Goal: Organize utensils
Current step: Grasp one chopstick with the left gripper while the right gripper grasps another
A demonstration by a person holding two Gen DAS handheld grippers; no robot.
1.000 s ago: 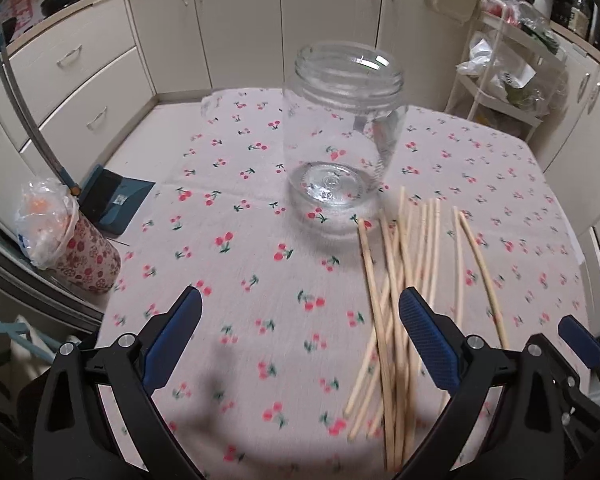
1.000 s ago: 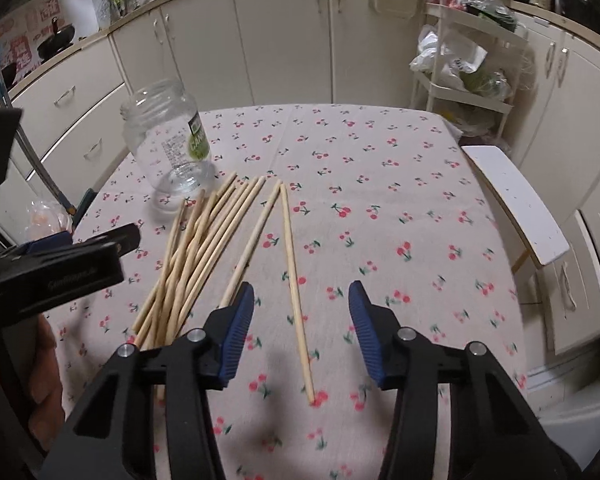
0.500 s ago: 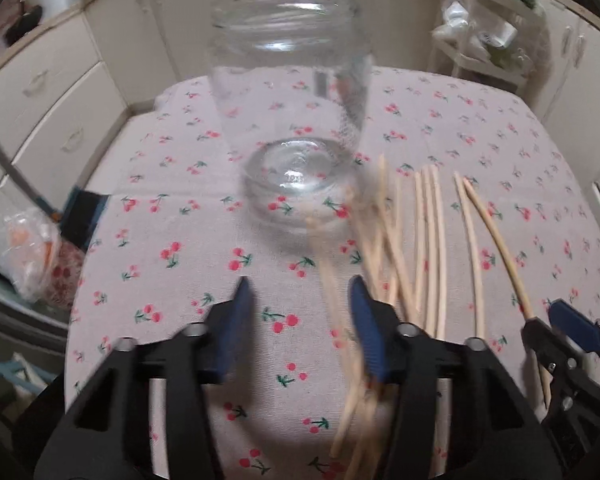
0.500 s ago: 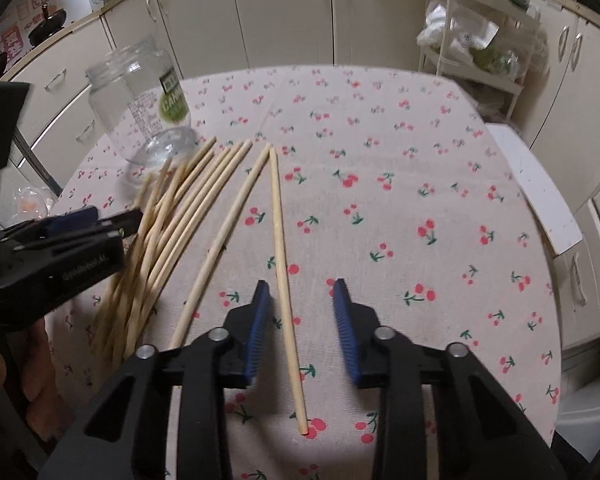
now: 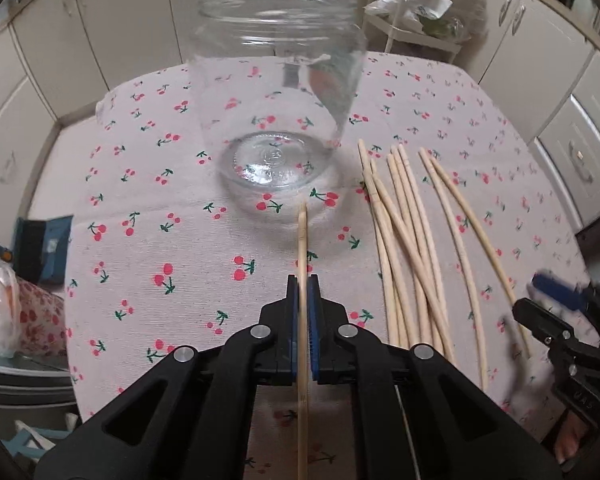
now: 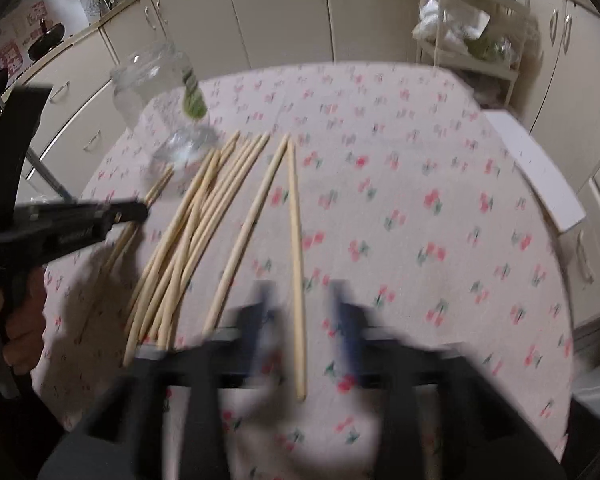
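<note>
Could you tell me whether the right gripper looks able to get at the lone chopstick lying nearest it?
Probably yes: the right gripper is open, its jaws straddling that chopstick, which lies apart from the bundle with nothing over it.

Right gripper (image 6: 302,320) fingers (image 6: 346,316) blurring out; held chopstick (image 5: 302,320) running off frame behind left fingers (image 5: 291,316).

I see the table (image 5: 148,200) under a pale cloth printed with red cherries; straight ahead of my left gripper (image 5: 302,280) the empty glass jar (image 5: 278,120) stands upright on it; to that gripper's right the loose wooden chopsticks (image 5: 404,240) lie fanned; one single chopstick (image 6: 296,240) lies between my right gripper's (image 6: 302,300) fingers.
</note>
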